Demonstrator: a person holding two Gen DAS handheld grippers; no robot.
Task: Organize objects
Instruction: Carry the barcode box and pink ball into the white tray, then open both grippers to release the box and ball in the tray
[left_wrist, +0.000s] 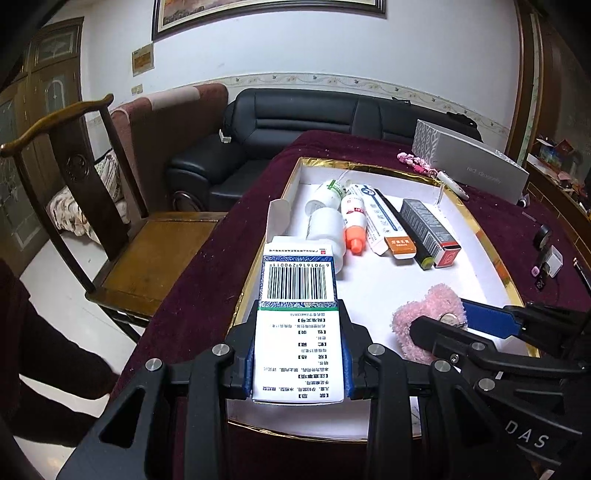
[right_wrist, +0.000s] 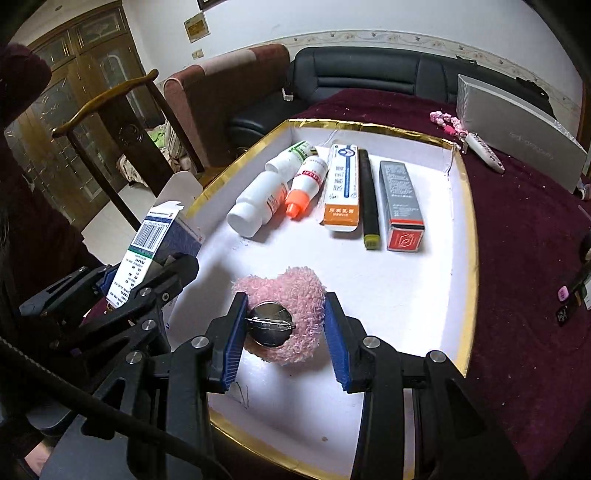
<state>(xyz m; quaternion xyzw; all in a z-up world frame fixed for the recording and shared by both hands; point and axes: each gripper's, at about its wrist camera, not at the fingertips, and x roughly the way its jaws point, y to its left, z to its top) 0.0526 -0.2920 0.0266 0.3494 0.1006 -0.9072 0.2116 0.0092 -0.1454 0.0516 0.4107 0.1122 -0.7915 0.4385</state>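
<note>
Left gripper (left_wrist: 299, 354): fingers (left_wrist: 349, 363) narrowly parted and clamped on the long sides of a carton (left_wrist: 299, 295), barcode face up, end flap open.
Carton: held over the tray's (left_wrist: 491, 240) near-left edge, tilted downward toward it.
Right gripper (right_wrist: 286, 325): fingers (right_wrist: 231, 339) set around a pink plush (right_wrist: 295, 291); the left pad touches its metal pin-back, the right pad sits at the fluff's edge.
Plush: lies in the tray's near half, pin-back up.
Tray: white, gold-rimmed, on the maroon tabletop (right_wrist: 524, 221).
Far row in tray: two white bottles (right_wrist: 258, 206), an orange-capped bottle (right_wrist: 306, 184), an orange-ended box (right_wrist: 341, 188), a black stick (right_wrist: 368, 195), a grey box (right_wrist: 400, 206), side by side.
Beyond the tray: grey box (left_wrist: 469, 162) on the tabletop.
</note>
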